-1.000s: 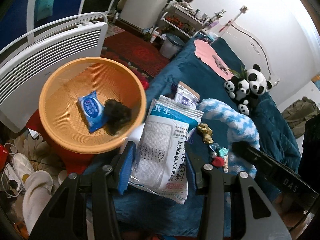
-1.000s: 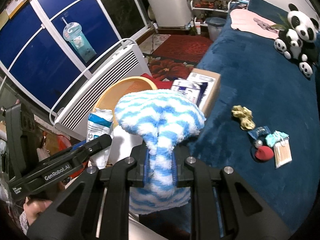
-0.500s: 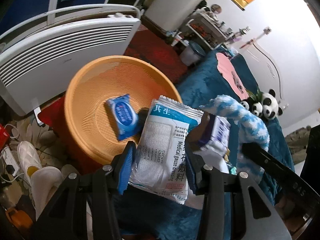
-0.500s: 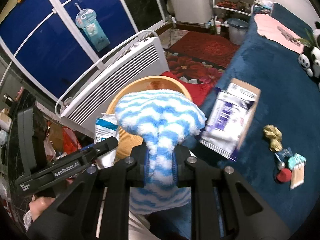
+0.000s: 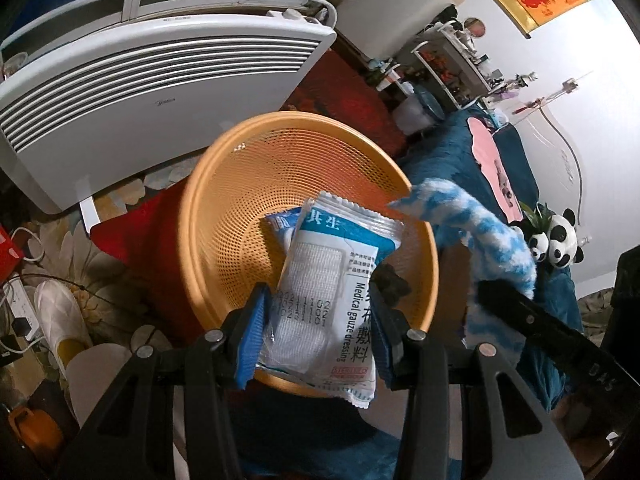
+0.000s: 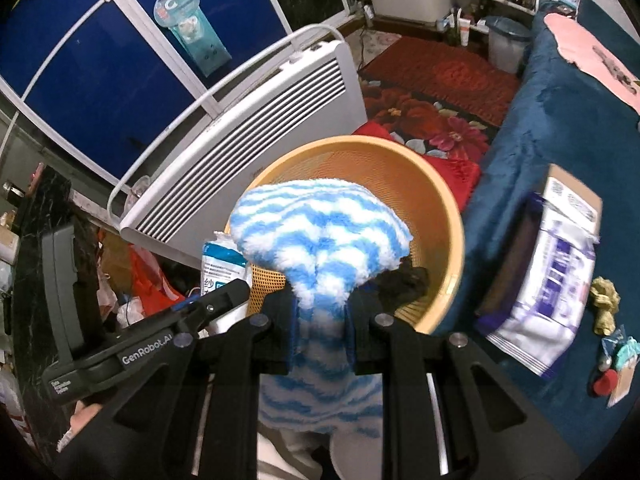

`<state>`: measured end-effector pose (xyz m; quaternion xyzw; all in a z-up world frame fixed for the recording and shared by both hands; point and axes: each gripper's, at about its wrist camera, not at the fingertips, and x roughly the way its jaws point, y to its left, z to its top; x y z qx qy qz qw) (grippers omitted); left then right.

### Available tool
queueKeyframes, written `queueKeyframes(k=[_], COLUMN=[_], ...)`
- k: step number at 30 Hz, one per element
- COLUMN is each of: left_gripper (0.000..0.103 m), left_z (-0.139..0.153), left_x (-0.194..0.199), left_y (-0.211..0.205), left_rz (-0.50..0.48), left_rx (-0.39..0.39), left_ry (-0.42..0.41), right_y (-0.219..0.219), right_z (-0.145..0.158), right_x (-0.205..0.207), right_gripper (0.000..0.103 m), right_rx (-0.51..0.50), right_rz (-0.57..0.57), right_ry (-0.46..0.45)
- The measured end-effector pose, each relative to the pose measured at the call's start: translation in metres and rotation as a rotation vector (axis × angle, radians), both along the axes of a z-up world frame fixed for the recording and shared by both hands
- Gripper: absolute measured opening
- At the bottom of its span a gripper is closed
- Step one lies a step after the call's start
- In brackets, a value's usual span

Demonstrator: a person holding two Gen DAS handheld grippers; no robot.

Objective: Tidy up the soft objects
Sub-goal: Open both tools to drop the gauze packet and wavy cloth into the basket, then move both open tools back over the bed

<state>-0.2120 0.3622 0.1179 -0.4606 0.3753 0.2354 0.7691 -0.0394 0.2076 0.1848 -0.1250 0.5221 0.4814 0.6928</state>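
1. Left tool (image 5: 316, 332): clamped on gauze dressing packet (image 5: 334, 280), held over near half of orange basket (image 5: 208, 208).
2. Right tool (image 6: 320, 316): shut tight on blue-and-white fluffy cloth (image 6: 320, 232), bunched above basket (image 6: 448, 216) near rim.
3. Inside basket: blue wipes pack (image 5: 280, 228) partly under the packet; dark soft item (image 6: 404, 280) at near wall.
4. Advised: lower both loads past the rim before release; free the packet first, flat onto the mesh; keep the cloth clear of the rim to avoid draping over the edge.
5. Beyond: bed (image 6: 560, 128) carrying purple-printed pack (image 6: 552, 280); white heater (image 5: 160, 64) behind.
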Motion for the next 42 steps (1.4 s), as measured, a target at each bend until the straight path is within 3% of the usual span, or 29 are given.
queueKeyframes(k=[4,7,8,9,10,11,12,17,21,24,42], left_gripper=[0.047,0.057,0.067,0.079,0.084,0.089,0.092,0.096,0.100,0.100,0.101], left_z=[-0.008,-0.013,-0.013,-0.013,-0.012,-0.011,-0.010,-0.004,-0.002,0.000,0.041], left_x=[0.005,0.009,0.010,0.010,0.010,0.010,0.010,0.009,0.008,0.007,0.000], left_y=[0.008,0.012,0.012,0.012,0.012,0.011,0.010,0.005,-0.001,-0.006,-0.056], left_rz=[-0.009,-0.019,-0.021,-0.021,-0.019,-0.019,-0.020,-0.023,-0.023,-0.026,-0.022], left_rx=[0.000,-0.002,-0.002,0.000,0.007,0.014,0.022,0.056,0.074,0.085,0.166], left_ry=[0.007,0.016,0.017,0.015,0.012,0.010,0.011,0.034,0.057,0.075,0.095], right_y=[0.014,0.021,0.022,0.022,0.023,0.022,0.021,0.021,0.016,0.011,-0.046], right_z=[-0.012,-0.018,-0.020,-0.021,-0.021,-0.021,-0.020,-0.016,-0.015,-0.013,0.019], right_x=[0.003,0.007,0.009,0.009,0.009,0.010,0.011,0.008,0.006,0.002,0.002], right_gripper=[0.020,0.023,0.031,0.049,0.059,0.077,0.080,0.080,0.094,0.098,0.101], right_rx=[-0.033,-0.056,-0.062,-0.063,-0.065,-0.063,-0.052,-0.047,-0.041,-0.038,0.037], right_rz=[0.000,-0.008,-0.014,-0.021,-0.031,-0.045,-0.053,-0.059,-0.062,-0.057,-0.091], right_ry=[0.010,0.012,0.013,0.015,0.013,0.011,0.012,0.005,0.014,0.020,0.017])
